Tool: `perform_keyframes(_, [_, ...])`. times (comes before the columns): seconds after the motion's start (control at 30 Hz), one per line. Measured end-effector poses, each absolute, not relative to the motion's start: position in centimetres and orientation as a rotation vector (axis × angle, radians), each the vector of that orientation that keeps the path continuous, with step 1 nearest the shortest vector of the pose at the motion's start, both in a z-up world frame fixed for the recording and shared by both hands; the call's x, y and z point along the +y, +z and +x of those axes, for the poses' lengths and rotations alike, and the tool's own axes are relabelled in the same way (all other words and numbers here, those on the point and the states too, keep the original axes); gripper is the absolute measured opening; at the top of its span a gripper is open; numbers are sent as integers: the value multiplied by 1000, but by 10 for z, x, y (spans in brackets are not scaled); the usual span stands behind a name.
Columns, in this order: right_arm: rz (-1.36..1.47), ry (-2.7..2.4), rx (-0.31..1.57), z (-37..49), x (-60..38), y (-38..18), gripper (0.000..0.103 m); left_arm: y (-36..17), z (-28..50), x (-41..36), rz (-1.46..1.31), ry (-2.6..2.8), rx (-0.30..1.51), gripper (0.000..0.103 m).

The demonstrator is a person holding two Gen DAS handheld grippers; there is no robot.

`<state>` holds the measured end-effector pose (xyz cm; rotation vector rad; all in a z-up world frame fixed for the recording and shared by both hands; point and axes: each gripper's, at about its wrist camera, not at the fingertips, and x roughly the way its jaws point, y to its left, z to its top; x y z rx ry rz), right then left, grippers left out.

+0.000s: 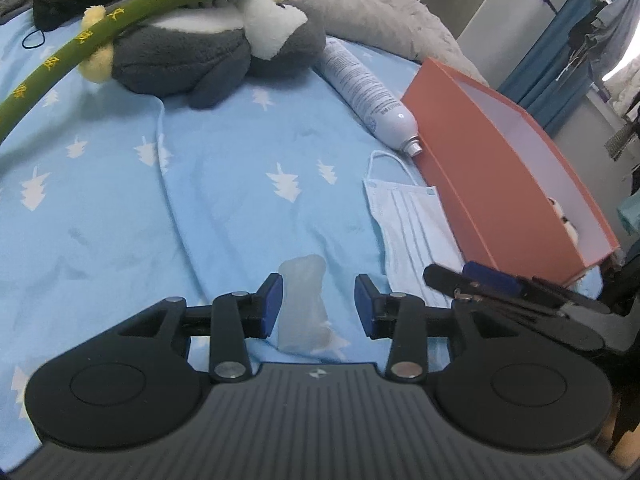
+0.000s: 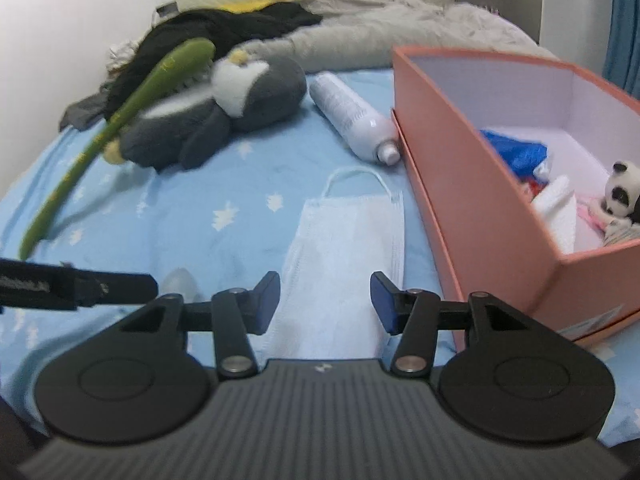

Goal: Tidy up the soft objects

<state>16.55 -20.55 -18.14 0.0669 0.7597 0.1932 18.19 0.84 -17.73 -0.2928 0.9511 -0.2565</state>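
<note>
on a blue tree-print bedsheet [image 1: 120, 200], the left gripper [image 1: 318, 304] stands spread around a translucent soft pad [image 1: 306, 304]; the right gripper [image 2: 325, 300], also spread, hovers over a face mask [image 2: 344, 248]. nearby lie a penguin plush [image 1: 208, 48], a white spray can [image 1: 368, 96] with unreadable print, and an orange box [image 2: 460, 168].

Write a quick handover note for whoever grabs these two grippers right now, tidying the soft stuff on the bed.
Left gripper: open, straddling the small translucent pouch on the blue sheet.
Right gripper: open, over the face mask, holding nothing.
Done: panda toy and some cloth items are in the orange box.
Left: pouch, mask, grey plush, green plush stick. The spray can beside the box isn't soft.
</note>
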Motion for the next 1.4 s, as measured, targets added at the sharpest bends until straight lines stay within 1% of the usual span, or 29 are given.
perform_keyframes(0.1, [93, 204, 795, 173, -206, -194, 53, -187, 190, 5, -280, -235, 967, 45])
perform_keyframes(0.3, [23, 208, 824, 180, -196, -209, 53, -201, 198, -3, -229, -194, 984, 45])
perform_keyframes(0.43, [-19, 225, 812, 180, -192, -216, 55, -208, 201, -6, -225, -189, 996, 43])
perform_keyframes(0.5, [-12, 225, 821, 181, -192, -216, 54, -209, 201, -8, -219, -191, 994, 37])
perform_keyframes(0.53, [-6, 226, 826, 182, -193, -216, 53, -210, 202, -9, -221, -194, 994, 33])
perform_keyframes(0.63, [1, 235, 831, 183, -193, -216, 49, -209, 203, -12, -210, -185, 988, 30])
perform_keyframes(0.67, [0, 234, 831, 183, -192, -216, 41, -208, 203, -13, -206, -182, 985, 29])
perform_keyframes(0.7, [-2, 231, 831, 183, -192, -215, 29, -207, 201, -14, -205, -180, 982, 28])
perform_keyframes(0.73, [-2, 230, 832, 183, -192, -215, 25, -205, 201, -14, -205, -179, 979, 27])
perform_keyframes(0.77, [5, 238, 834, 182, -192, -214, 16, -204, 200, -14, -205, -178, 977, 27])
perform_keyframes(0.83, [7, 246, 833, 180, -191, -213, 12, -202, 199, -12, -206, -171, 972, 26])
perform_keyframes(0.87, [8, 251, 831, 179, -191, -211, 6, -200, 198, -11, -207, -166, 968, 26])
perform_keyframes(1.13, [64, 275, 815, 166, -197, -197, 4, -179, 191, 2, -244, -142, 922, 26])
perform_keyframes(1.4, [120, 296, 749, 153, -206, -171, 4, -167, 182, 6, -257, -147, 898, 26])
